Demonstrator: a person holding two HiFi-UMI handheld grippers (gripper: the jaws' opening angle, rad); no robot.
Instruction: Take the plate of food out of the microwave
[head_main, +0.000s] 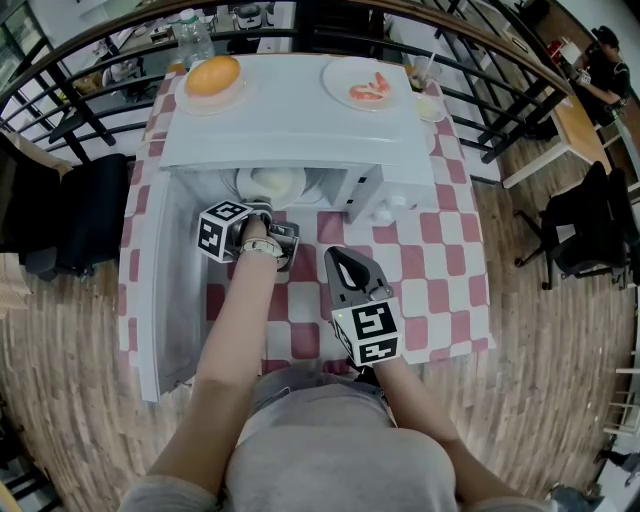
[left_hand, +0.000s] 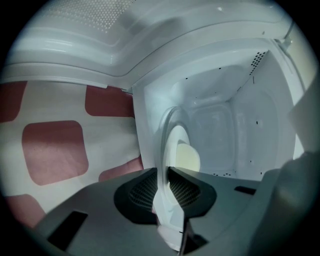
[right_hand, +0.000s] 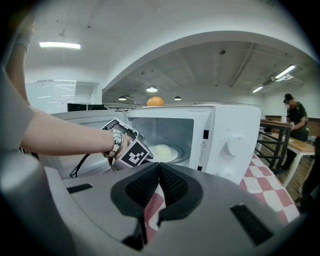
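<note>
Rim of the plate pinched – the pull-out comes next

The left gripper (left_hand: 167, 172) reaches into the open microwave (head_main: 300, 130), its jaws closed tight on the near rim of the white plate (left_hand: 172, 145). The plate lies inside the cavity with a pale mound of food (left_hand: 188, 157) on it. The right gripper (right_hand: 159, 167) hangs in front of the microwave above the checked worktop (head_main: 440, 290), jaws together and holding nothing. The grasp looks made, so the step in hand is the withdrawal: draw the plate straight out through the opening and keep it level – a one-edge pinch could let it tip.
</note>
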